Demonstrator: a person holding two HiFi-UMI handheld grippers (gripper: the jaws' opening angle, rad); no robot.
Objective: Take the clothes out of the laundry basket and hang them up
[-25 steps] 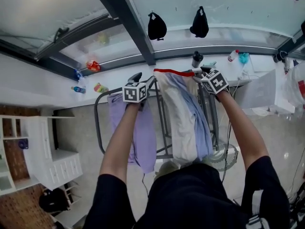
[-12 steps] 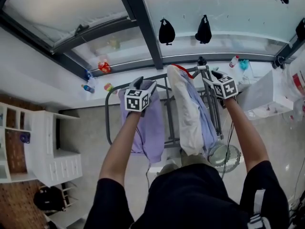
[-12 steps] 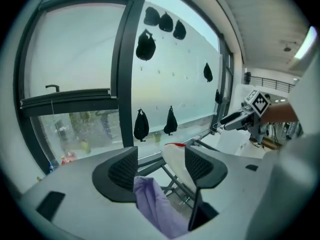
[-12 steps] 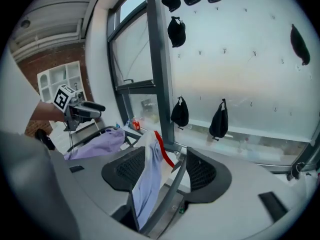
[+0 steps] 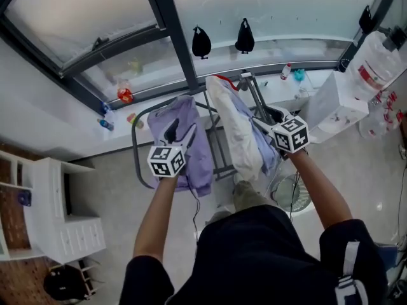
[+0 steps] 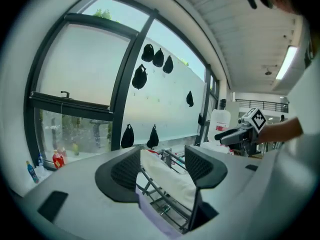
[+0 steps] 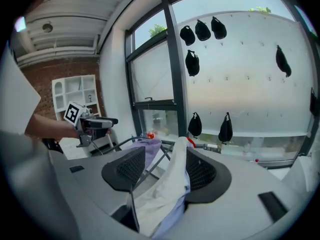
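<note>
Overhead, the head view shows a grey metal folding drying rack (image 5: 220, 157) standing on the pale floor below a dark-framed window (image 5: 166, 30). A lavender cloth garment (image 5: 159, 121) hangs over the rack's left side. A white and pale blue garment (image 5: 236, 135) with a red trim (image 5: 219, 79) at its top lies draped along the rack's right side.

The left claw (image 5: 180, 131) hovers above the lavender garment. Its own view shows the jaws standing wide apart with nothing gripped; the rack's bars and the white garment show through the gap, and lavender cloth lies below.

The right claw (image 5: 266, 118) hangs just beside the right edge of the white and pale blue garment. Its jaws also stand wide apart. In its own view the white cloth runs up through the gap, close against the right jaw, and no pad presses on it; I cannot tell whether the cloth brushes that jaw.

Two black bags (image 5: 201, 43) hang against the frosted glass beyond the rack's far end. Small bottles, one of them red (image 5: 124, 95), stand on the white sill. A round fan (image 5: 289, 192) sits on the floor near the rack's near right corner, and a white shelf unit (image 5: 70, 202) stands well off to the left.
</note>
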